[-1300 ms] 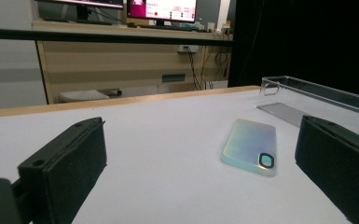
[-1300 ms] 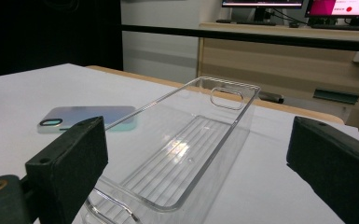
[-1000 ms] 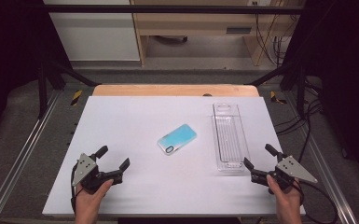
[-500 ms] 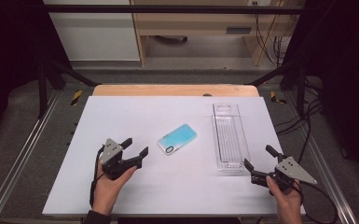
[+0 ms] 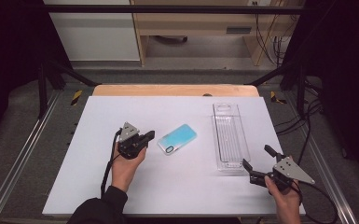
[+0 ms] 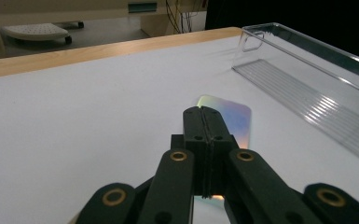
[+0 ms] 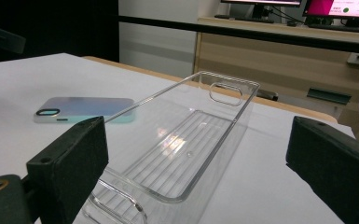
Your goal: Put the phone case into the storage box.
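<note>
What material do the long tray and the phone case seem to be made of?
The tray looks like clear rigid plastic, glossy: the table shows through its ribbed floor. The phone case seems to be glossy plastic or silicone, pale blue with a soft sheen; which one I cannot tell.

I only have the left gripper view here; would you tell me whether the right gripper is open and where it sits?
Observer: The right gripper is open, at the near end of the clear tray.
Operator: Thank you. Is anything in that tray?
Observer: No, the right gripper view shows it empty.
Operator: Which end of the phone case has the camera cutout?
Observer: The phone case has it at the end nearest your left gripper, behind your shut fingers.
</note>
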`<state>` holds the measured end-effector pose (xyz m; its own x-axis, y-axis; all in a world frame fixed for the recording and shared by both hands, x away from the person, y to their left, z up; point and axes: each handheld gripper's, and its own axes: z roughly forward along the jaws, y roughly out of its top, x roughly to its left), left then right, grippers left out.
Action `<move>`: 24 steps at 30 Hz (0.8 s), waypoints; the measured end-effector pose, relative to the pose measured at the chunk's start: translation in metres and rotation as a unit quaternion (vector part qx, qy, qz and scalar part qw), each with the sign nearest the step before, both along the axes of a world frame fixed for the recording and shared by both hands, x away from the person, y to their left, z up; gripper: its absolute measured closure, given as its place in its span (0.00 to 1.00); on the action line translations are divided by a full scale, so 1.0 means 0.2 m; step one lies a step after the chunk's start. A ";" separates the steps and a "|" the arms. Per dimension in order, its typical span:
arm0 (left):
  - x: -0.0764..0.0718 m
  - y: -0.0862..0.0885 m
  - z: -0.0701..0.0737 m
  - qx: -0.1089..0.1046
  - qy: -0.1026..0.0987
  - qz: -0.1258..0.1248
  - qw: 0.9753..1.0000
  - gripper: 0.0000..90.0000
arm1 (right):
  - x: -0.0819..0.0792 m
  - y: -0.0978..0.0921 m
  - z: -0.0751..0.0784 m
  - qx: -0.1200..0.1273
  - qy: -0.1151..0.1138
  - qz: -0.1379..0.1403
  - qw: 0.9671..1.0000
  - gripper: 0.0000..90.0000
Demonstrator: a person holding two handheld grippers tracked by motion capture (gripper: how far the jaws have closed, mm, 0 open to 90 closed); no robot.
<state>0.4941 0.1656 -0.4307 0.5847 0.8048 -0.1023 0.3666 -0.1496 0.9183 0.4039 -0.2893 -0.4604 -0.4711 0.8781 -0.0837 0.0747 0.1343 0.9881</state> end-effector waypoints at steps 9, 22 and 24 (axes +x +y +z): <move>0.14 -0.15 0.02 0.037 0.020 -0.019 0.999 1.00 | -0.01 0.01 0.01 -0.001 -0.002 0.004 1.000 0.07; 0.29 -0.30 -0.04 0.074 0.056 -0.042 0.995 1.00 | -0.01 0.02 0.01 -0.005 -0.003 0.008 1.000 0.07; 0.32 -0.32 -0.05 0.082 0.062 -0.041 0.994 1.00 | -0.02 0.02 0.01 -0.005 -0.003 0.008 1.000 0.07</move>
